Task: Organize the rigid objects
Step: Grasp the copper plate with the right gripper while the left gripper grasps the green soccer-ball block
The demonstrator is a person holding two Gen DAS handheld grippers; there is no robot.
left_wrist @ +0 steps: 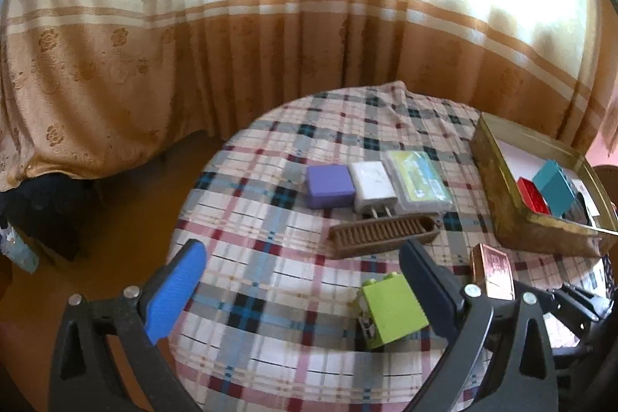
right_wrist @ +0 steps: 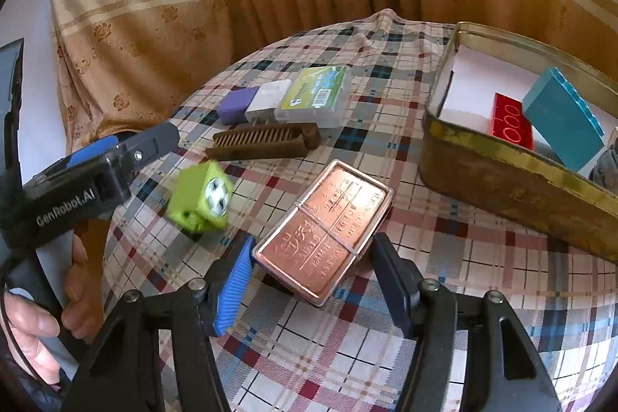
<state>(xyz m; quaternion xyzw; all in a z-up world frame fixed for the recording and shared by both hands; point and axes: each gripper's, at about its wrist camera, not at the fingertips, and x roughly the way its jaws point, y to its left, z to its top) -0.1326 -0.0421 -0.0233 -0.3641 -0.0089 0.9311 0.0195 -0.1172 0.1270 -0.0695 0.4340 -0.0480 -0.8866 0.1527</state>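
— Copper-coloured flat metal tin [right_wrist: 324, 234] lies tilted between the right gripper [right_wrist: 311, 275]'s spread fingers, neither pad clearly pressing it.

— And the left gripper [left_wrist: 305, 280]?

— Wide open above the plaid tablecloth [left_wrist: 270, 296]; the lime-green plastic brick [left_wrist: 390, 311] sits just beside its dark finger.

— The rest?

— Purple square box [left_wrist: 329, 186], white plug adapter [left_wrist: 374, 186] and clear card case [left_wrist: 419, 180] stand in a row, brown comb [left_wrist: 382, 236] before them. The worn brass-coloured tray [right_wrist: 502, 172] holds a red brick [right_wrist: 511, 122] and teal block [right_wrist: 562, 118].

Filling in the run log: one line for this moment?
left hand-held gripper open by green block | right hand-held gripper around copper tin | box part-filled
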